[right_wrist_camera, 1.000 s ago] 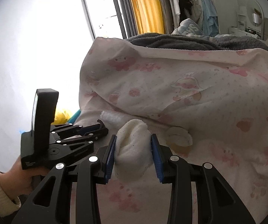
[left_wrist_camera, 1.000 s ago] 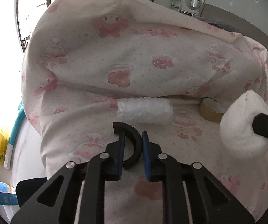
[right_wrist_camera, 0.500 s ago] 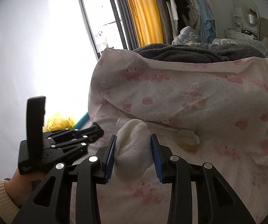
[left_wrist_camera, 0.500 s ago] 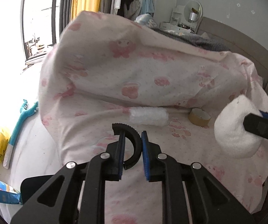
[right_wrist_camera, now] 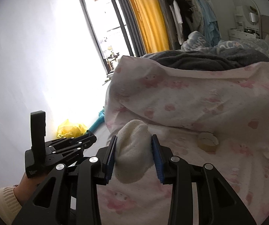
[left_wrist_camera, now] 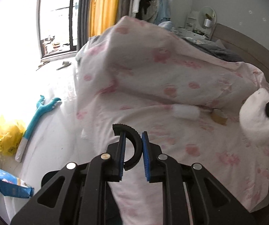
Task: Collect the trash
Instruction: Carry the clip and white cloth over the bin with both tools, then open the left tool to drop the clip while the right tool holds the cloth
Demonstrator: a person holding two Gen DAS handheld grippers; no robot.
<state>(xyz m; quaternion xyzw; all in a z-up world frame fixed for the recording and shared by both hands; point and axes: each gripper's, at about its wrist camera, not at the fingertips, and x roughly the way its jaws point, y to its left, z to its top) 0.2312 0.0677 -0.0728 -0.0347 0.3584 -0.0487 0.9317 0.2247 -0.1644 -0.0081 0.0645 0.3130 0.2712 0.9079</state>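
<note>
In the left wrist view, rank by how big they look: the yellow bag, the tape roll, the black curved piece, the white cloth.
1. white cloth, though it sits nearer the camera
2. black curved piece and yellow bag, too alike to rank
3. tape roll

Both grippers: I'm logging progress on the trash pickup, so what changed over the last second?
Both pulled back from the quilt; floor and yellow bag came into view. No grasp changed: left gripper holds the black curved piece, right gripper the white cloth. Tape roll stays.
</note>
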